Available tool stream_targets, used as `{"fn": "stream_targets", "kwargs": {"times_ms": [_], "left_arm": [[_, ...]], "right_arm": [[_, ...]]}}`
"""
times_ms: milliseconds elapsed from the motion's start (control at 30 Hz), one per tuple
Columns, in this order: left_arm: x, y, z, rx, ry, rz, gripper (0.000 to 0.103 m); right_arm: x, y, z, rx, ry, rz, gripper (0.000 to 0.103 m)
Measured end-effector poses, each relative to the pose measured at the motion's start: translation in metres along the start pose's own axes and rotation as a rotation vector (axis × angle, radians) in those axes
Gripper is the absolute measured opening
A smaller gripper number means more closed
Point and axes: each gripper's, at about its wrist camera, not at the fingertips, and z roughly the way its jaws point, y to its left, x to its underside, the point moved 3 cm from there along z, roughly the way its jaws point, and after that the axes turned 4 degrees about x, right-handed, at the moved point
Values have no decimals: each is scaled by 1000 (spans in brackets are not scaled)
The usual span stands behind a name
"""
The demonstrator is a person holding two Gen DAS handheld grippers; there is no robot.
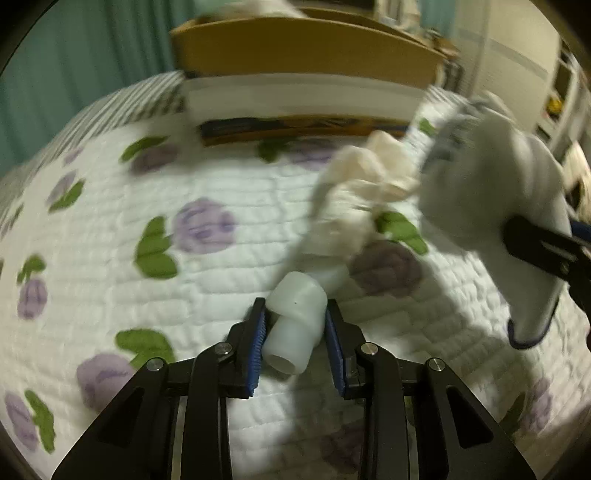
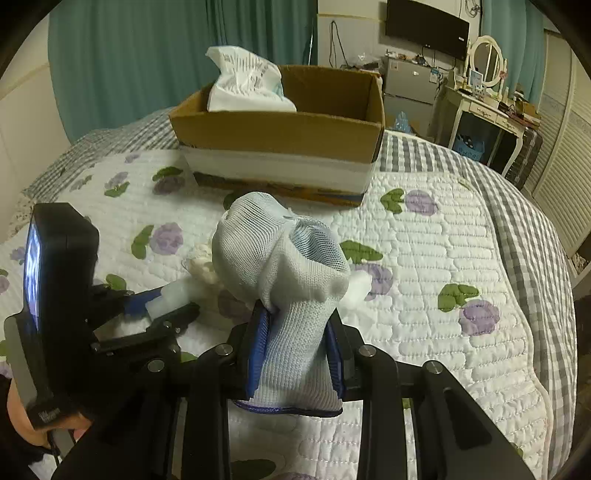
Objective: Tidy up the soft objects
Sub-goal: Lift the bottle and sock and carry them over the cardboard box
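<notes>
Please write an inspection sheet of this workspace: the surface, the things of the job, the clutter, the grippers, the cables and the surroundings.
Surface: bed with a white floral quilt over a grey checked cover.
Job's things: white sock held up off the quilt; white plastic piece low over the quilt, with cream fabric beyond it; open cardboard box at the far side, holding a white tissue pack.
Clutter: nothing seen on the quilt besides these.
Grippers: right gripper shut on the sock; left gripper with fingers against the plastic piece.
Cables: wires hang on the far wall below the television.
Surroundings: teal curtains, dressing table with mirror, small fridge.
</notes>
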Motion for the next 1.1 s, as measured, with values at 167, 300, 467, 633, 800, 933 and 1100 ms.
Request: {"fn": "stream_targets", "kwargs": {"times_ms": [167,300,467,633,800,933,1100], "left_arm": [[4,3,-24,-38,-55,-4,28],[1,5,-45,-49,-93,-17,28],[-17,-8,-91,-83,-211,10,28],[-29,-2,-136,-100,-291,19,28],[-54,-9,-176,-109,-368,44,28],[-77,-8,-214,-74,-436,14,28],[-110,-14,-251,-69,-533,31,28]], "right_arm": [[-5,3,-16,0,-46,-19,29],[-12,3,-34,-5,-93,-6,29],[-19,-2,-61,5,-154,11,29],[-29,-7,-99,-2,-230,33,29],[-48,-13,-133,-19,-294,55,29],[-63,-11,-160,-5,-323,57,29],[-91,0,-195,18,-387,20,29]]}}
